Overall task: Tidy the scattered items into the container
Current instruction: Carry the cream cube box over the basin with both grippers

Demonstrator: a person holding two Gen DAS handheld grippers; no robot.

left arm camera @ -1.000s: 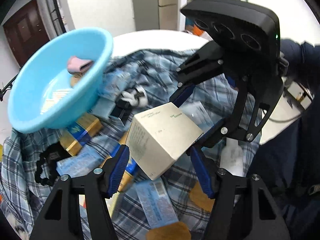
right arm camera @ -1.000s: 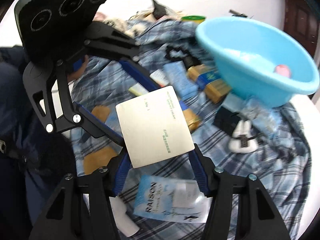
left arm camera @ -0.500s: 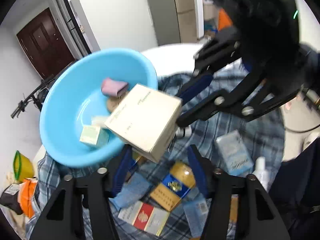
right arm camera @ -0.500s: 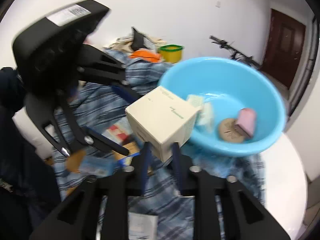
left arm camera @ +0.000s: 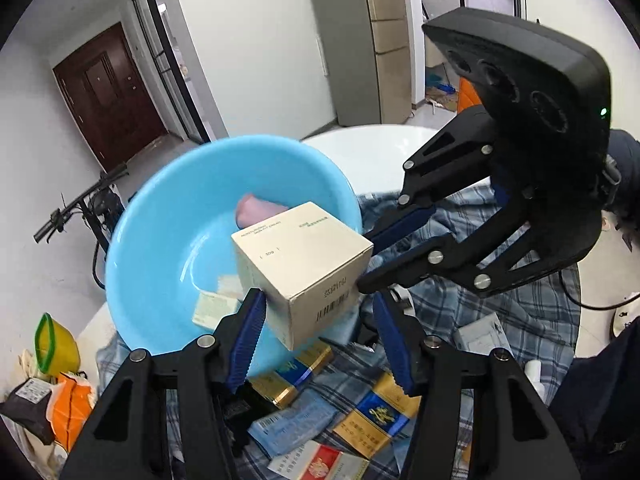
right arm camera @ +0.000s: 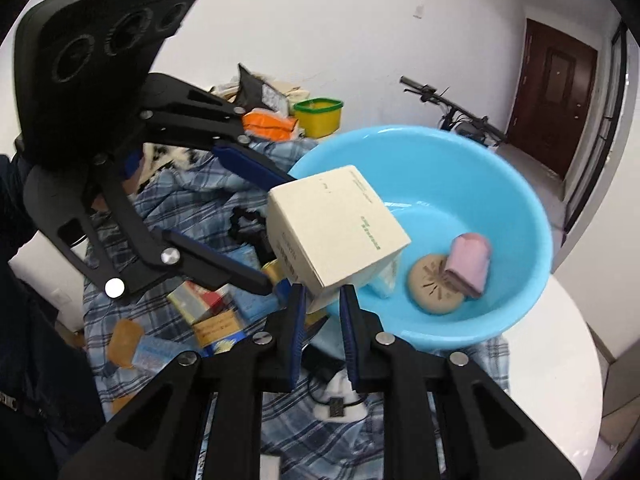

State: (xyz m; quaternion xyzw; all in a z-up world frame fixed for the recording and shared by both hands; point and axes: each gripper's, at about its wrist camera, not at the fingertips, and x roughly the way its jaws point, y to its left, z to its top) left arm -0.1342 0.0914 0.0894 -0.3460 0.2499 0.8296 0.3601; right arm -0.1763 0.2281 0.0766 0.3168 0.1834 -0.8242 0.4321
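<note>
A cream cardboard box [left arm camera: 304, 268] hangs in the air over the near rim of the blue basin [left arm camera: 168, 200], tilted. My left gripper [left arm camera: 320, 336] is open, its blue pads wide apart just below the box. My right gripper [right arm camera: 322, 312] has its jaws narrow under a corner of the box [right arm camera: 340, 232]; whether they pinch it is unclear. The basin [right arm camera: 500, 184] holds a pink pouch [right arm camera: 468, 264], a round tan disc [right arm camera: 436, 284] and small pale packets [left arm camera: 214, 308].
Several cigarette packs and blue packets [left arm camera: 320, 412] lie on the plaid cloth [left arm camera: 520, 312] below the grippers. A white earphone case [right arm camera: 340, 400] lies near my right gripper. A yellow tub [right arm camera: 318, 116] and bags sit behind; a bicycle [right arm camera: 452, 108] leans by the wall.
Both grippers lifted the box from above the cloth to the basin's rim. The left gripper's pads have come off the box sides, and the right jaws have narrowed.
</note>
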